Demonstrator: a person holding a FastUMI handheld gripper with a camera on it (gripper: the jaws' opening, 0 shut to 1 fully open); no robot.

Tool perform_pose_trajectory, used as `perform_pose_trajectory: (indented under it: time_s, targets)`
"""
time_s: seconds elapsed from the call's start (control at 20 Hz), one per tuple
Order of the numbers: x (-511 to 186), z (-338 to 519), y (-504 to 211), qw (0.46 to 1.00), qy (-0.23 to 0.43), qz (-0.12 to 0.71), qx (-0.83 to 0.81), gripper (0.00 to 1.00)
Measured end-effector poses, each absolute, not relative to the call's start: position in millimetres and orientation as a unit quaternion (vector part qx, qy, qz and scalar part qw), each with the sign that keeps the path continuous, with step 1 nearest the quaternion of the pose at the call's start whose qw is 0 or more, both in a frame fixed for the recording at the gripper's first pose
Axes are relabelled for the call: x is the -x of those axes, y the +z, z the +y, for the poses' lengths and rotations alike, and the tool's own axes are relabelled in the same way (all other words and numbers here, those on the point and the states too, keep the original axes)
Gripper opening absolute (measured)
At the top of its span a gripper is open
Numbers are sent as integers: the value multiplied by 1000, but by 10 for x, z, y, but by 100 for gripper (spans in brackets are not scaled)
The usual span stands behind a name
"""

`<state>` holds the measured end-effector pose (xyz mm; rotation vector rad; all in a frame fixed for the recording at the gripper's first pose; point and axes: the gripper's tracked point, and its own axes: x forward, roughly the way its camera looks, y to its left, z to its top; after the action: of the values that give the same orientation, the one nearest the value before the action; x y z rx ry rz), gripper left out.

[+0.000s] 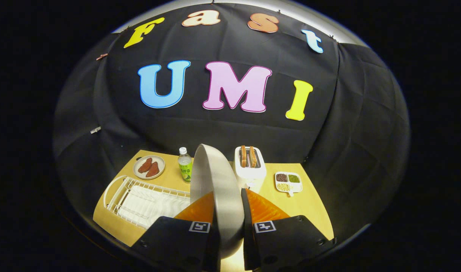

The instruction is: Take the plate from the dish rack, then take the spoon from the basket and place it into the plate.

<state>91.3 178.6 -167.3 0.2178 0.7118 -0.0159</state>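
Note:
My gripper (228,223) is shut on a grey plate (215,181), which stands on edge between the two fingers and rises ahead of them, high above the table. Below and to the left of the fingers lies the white wire dish rack (139,202) on the wooden table (309,204); its slots look bare. The plate hides part of the table's middle. I cannot make out a basket or a spoon.
Beyond the rack sit a small plate with red-brown food (149,166) and a green-labelled bottle (185,165). A white toaster with toast (249,162) stands just past the plate. A divided dish of beans (288,182) lies to the right.

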Motion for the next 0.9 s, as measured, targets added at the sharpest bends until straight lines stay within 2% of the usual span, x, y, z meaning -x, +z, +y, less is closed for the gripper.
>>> perform_pose_trajectory:
  time_s: [0.25,0.5,0.9]
  targets:
    - [-406,1481,-1840,925,34,337,-174,27]
    - [125,1101,-2178,916,28,340,-213,27]
    - [864,1000,-3044,865,31,407,-290,27]
